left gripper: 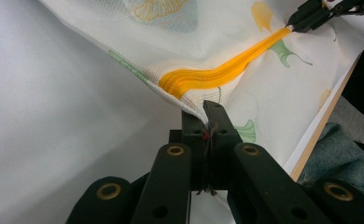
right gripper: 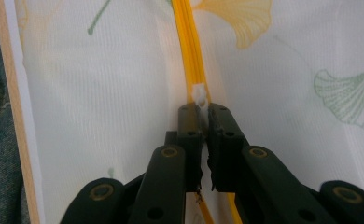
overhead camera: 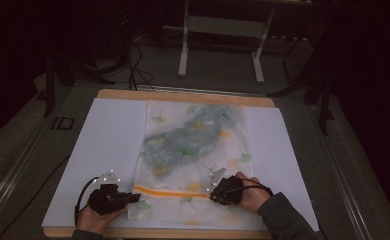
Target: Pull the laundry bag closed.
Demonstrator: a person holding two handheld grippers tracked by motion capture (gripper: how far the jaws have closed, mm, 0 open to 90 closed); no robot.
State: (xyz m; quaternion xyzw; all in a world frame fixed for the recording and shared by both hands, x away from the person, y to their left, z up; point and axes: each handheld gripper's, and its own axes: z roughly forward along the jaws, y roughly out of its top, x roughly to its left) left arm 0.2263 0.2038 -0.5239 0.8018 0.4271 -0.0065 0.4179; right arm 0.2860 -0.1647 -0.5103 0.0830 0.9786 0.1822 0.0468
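Pinching the white zipper pull (right gripper: pixel 199 94) with your right gripper (right gripper: pixel 201 108): jaws closed tight on it, at the right end of the orange zipper (overhead camera: pixel 170 192). Your left gripper (left gripper: pixel 204 106) is clamped on the bag's fabric edge just below the zipper's left end, anchoring it; the cloth is bunched and lifted slightly there.

The mesh laundry bag (overhead camera: pixel 193 150), white with a ginkgo-leaf print, lies flat on the white sheet (overhead camera: pixel 103 140) over the wooden board (overhead camera: pixel 183 95), zipper end toward you. A bluish-green garment (overhead camera: pixel 193 135) shows through the mesh in the upper half, so loading looks done.

Zipper state: I can't tell from these views whether the teeth are meshed along the run. With the pull at the right end and the opposite end anchored, my read is you're either at the start of the pull or at its finish. Left, if at the start: draw the slider across to the left gripper while holding tension. Watch the bunched fabric by the left jaws; it could snag the slider.
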